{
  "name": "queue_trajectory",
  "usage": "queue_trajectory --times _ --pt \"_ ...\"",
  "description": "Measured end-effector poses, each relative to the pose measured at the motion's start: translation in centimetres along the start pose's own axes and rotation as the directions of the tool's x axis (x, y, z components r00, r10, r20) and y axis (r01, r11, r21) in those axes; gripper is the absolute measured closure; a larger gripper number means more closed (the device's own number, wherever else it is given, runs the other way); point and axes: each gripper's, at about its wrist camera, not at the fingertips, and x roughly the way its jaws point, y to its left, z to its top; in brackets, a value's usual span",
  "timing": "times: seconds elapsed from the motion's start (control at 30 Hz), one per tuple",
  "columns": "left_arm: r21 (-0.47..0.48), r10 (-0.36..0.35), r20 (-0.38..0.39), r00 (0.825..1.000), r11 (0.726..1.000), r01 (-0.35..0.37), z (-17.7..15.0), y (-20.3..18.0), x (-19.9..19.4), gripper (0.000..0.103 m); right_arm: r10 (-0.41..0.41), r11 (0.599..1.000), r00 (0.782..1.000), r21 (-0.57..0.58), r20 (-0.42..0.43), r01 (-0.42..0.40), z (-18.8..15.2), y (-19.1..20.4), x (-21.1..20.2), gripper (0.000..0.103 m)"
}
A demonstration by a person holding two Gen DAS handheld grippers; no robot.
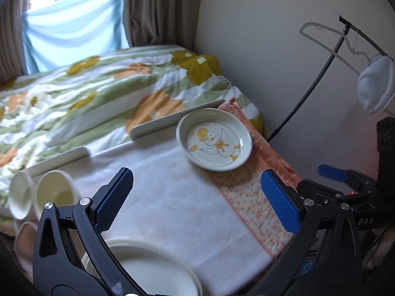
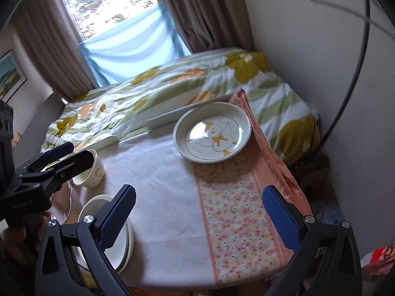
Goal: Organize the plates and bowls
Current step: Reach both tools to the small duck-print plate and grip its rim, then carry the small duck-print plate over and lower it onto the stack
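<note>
A shallow white dish with a yellow duck drawing [image 1: 214, 140] sits at the far right of the cloth-covered table [image 1: 172, 204]; it also shows in the right wrist view [image 2: 212, 133]. A stack of plain white plates [image 1: 150, 268] lies at the near left edge [image 2: 118, 236]. Two white cups [image 1: 42, 192] stand at the left; one cup [image 2: 92, 170] shows in the right wrist view. My left gripper [image 1: 197, 197] is open and empty above the plates. My right gripper [image 2: 200, 217] is open and empty over the table's middle.
A bed with a floral green and orange quilt [image 1: 98, 91] lies behind the table. White tray-like rails [image 1: 172, 120] edge the table's far side. A wall with a hanger [image 1: 328, 42] and black cable [image 1: 313, 81] is at the right. A curtained window [image 2: 111, 12] is beyond.
</note>
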Motion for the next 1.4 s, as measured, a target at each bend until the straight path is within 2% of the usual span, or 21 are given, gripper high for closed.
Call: queue_trajectory --times 0.1,0.2,0.23,0.33,0.37,0.53,0.6,0.67,0.73,0.8,0.87,0.97,1.2,1.4 --pt "-0.04 -0.05 -0.051 0.997 0.998 0.048 1.7 1.0 4.8 0.0 0.085 0.985 0.996 0.148 0.001 -0.085 1.2 -2.9 3.1 0.001" --pt "-0.068 -0.059 -0.099 0.993 0.996 0.052 2.9 2.2 9.5 0.002 0.095 0.972 0.995 0.219 -0.026 -0.087 1.9 -4.7 6.9 0.002" --pt "-0.078 -0.063 -0.105 0.992 0.995 0.055 3.2 2.6 10.9 0.004 0.094 0.97 0.995 0.229 -0.032 -0.085 2.1 -4.9 7.7 0.007" --pt "-0.106 -0.065 -0.148 0.987 0.993 0.05 3.9 3.6 14.8 0.015 0.109 0.955 0.992 0.283 -0.06 -0.088 2.8 -6.3 11.1 0.03" --pt "-0.113 -0.063 -0.165 0.984 0.993 0.045 4.1 3.9 16.1 0.021 0.12 0.949 0.99 0.3 -0.071 -0.093 3.0 -6.6 12.2 0.034" --pt "-0.119 -0.055 -0.239 0.969 0.993 0.027 4.3 4.6 20.8 0.041 0.094 0.949 0.992 0.309 -0.082 -0.064 3.6 -7.0 15.1 0.052" --pt "-0.12 -0.058 -0.26 0.964 0.992 0.027 4.2 4.8 22.1 0.054 0.085 0.943 0.993 0.329 -0.083 -0.053 3.7 -7.5 15.9 0.058" --pt "-0.123 -0.061 -0.272 0.96 0.992 0.028 4.2 5.0 22.7 0.061 0.074 0.938 0.994 0.343 -0.08 -0.042 3.8 -7.9 16.3 0.071" --pt "-0.123 -0.06 -0.282 0.957 0.992 0.026 4.2 5.1 23.2 0.069 0.062 0.939 0.995 0.343 -0.08 -0.031 4.0 -8.2 16.5 0.074" --pt "-0.119 -0.038 -0.295 0.955 0.993 0.003 4.2 5.2 23.6 0.085 0.048 0.939 0.996 0.343 -0.077 -0.019 4.2 -8.3 16.7 0.08" --pt "-0.123 -0.01 -0.298 0.954 0.992 -0.028 4.1 5.5 23.6 0.093 0.033 0.939 0.997 0.345 -0.072 -0.007 4.3 -8.5 16.7 0.088" --pt "-0.139 -0.028 -0.291 0.956 0.99 -0.014 4.1 5.9 23.2 0.094 0.018 0.942 0.997 0.336 -0.074 0.008 4.7 -8.7 16.7 0.093" --pt "-0.111 -0.007 -0.284 0.959 0.993 -0.026 3.9 5.7 22.9 0.094 0.015 0.958 0.996 0.287 -0.084 0.01 4.9 -8.4 16.8 0.093" --pt "-0.067 0.03 -0.254 0.967 0.997 -0.049 3.4 5.2 21.1 0.094 0.009 0.972 0.996 0.234 -0.084 0.011 4.8 -7.8 16.5 0.093"
